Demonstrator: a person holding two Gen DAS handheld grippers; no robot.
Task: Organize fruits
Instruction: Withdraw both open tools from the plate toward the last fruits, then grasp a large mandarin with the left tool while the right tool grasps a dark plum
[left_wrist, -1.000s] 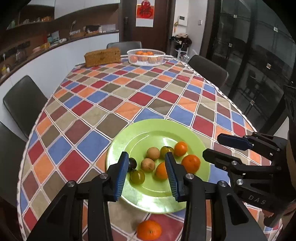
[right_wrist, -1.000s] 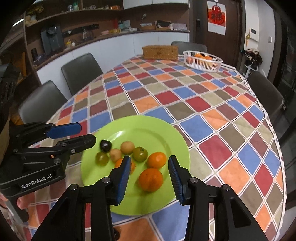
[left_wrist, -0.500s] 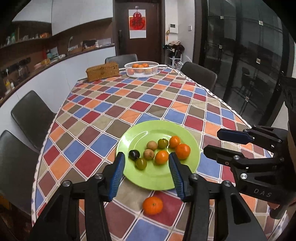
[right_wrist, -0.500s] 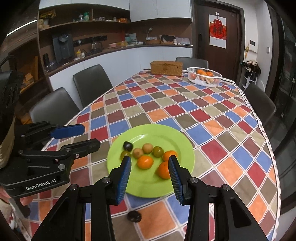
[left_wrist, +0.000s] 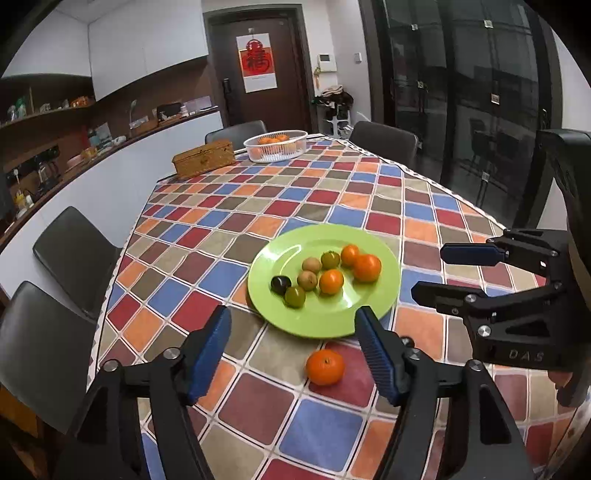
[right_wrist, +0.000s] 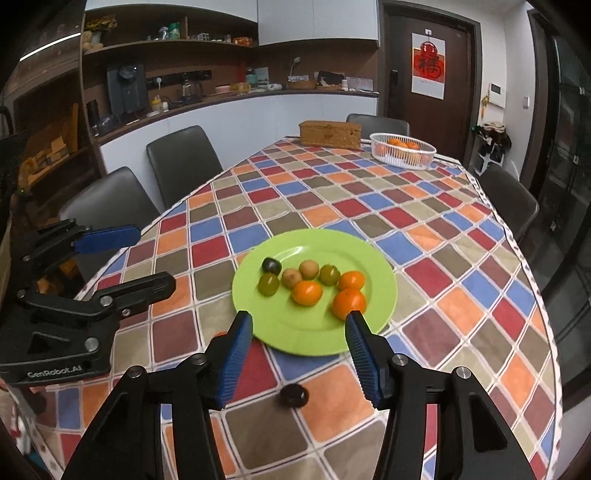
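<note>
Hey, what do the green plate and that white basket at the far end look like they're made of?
Green plate: probably glossy plastic or melamine, judging by its uniform lime color and bright light streaks; glazed ceramic is possible. White basket: likely molded plastic, going by its thin slatted walls with the oranges showing through; coated wire can't be ruled out.

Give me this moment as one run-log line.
left gripper: open, empty | right gripper: open, empty | green plate: eight fruits | off plate: orange, dark fruit
</note>
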